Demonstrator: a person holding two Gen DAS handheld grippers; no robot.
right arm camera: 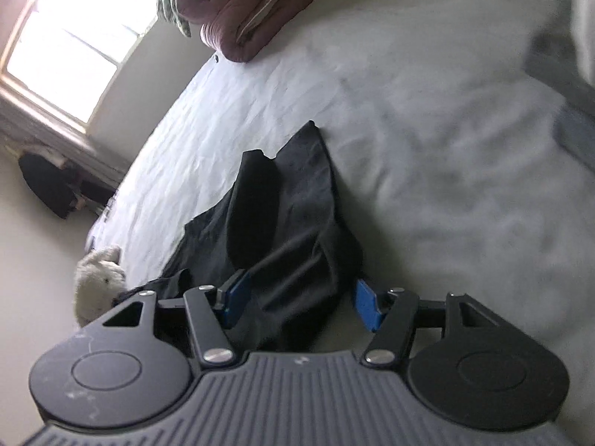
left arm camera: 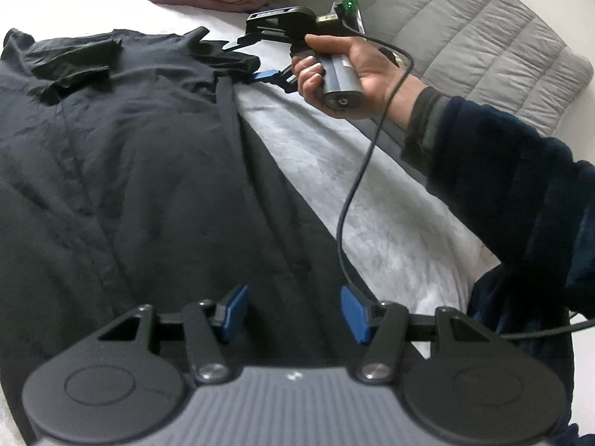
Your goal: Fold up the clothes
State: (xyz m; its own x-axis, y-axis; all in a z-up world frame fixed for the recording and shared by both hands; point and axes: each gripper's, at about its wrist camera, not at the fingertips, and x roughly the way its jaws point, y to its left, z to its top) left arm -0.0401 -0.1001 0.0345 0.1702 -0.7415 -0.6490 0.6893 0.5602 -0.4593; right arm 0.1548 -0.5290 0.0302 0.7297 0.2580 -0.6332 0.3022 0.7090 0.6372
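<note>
Dark shirt (left arm camera: 111, 156) spread flat along the left side of the white bed (left arm camera: 372, 204), collar toward the far edge. Left gripper (left arm camera: 293, 310) above its hem, jaws apart, empty. Right gripper (right arm camera: 301, 303) over the shirt's shoulder, jaws apart, gripping nothing.

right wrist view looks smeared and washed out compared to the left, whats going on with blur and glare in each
Right wrist view: the window is blown out to white, and the white bedsheet at right is smeared by motion blur, while the dark shirt is soft. Left wrist view: evenly lit and sharper, with shirt creases readable; fisheye bends the grey quilted headboard into a curve.
</note>
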